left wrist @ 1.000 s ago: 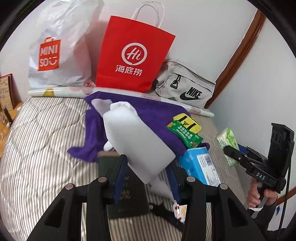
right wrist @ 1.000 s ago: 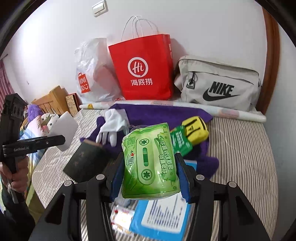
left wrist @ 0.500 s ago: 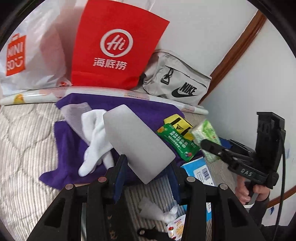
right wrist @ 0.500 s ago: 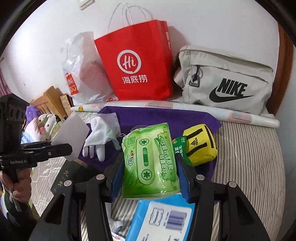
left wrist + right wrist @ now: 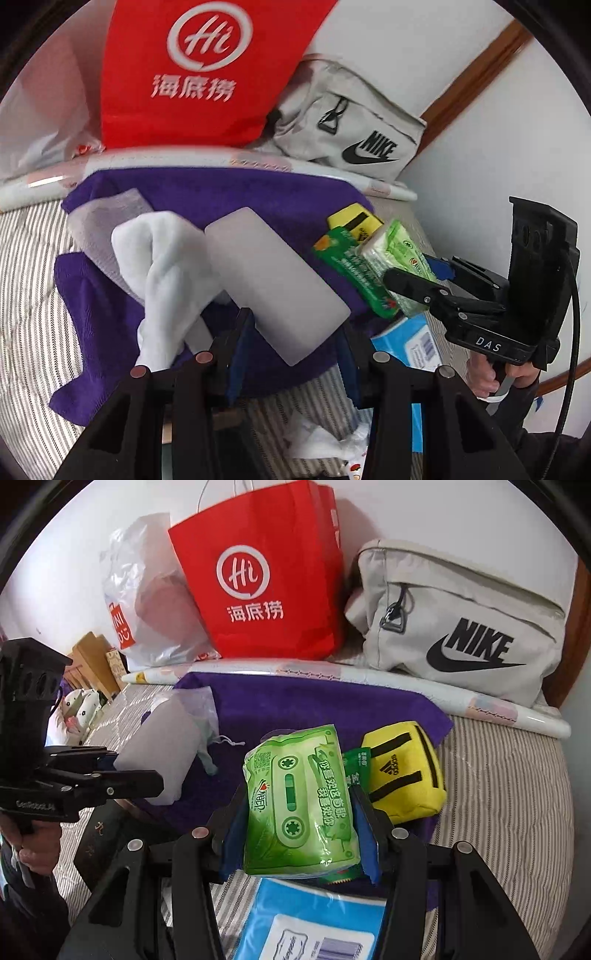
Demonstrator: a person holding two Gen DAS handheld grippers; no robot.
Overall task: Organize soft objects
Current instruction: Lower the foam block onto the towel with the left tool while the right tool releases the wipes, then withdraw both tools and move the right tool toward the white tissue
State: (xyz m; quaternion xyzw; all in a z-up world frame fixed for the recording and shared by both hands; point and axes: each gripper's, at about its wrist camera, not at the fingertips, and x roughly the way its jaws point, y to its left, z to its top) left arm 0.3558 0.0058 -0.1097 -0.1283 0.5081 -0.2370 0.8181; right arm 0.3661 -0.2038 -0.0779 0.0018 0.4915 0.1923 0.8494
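Both hands are in the carry-and-place step: each gripper has a soft item clamped and is angled down over the purple plush towel (image 5: 314, 705) spread on the striped bed (image 5: 509, 775).

The left gripper (image 5: 291, 332) is closed on a pale grey rectangular foam sponge block (image 5: 273, 284), which juts forward and upward out of the jaws. Just left of that gripper, touching the block's side, lies a white fabric glove (image 5: 166, 273) with a translucent grey mesh pouch (image 5: 99, 229) beyond it, both on the towel.

The right gripper (image 5: 299, 830) is closed on a green plastic pack of tissues printed with a cassette (image 5: 299, 797), pinched by its two long sides. Just right of this gripper sits a yellow fabric pouch with black stripes (image 5: 402, 771), with a green foil sachet (image 5: 356, 768) wedged between pouch and pack. Directly below the jaws, off the towel's near edge, is a blue-and-white flat packet (image 5: 314, 923).

In my judgement the next move calls for lowering each item onto a free patch of towel: the sponge ahead of the left gripper, clear of the glove; the tissue pack ahead of the right gripper, left of the yellow pouch. Only then should the jaws part, since both items will spring back when released.
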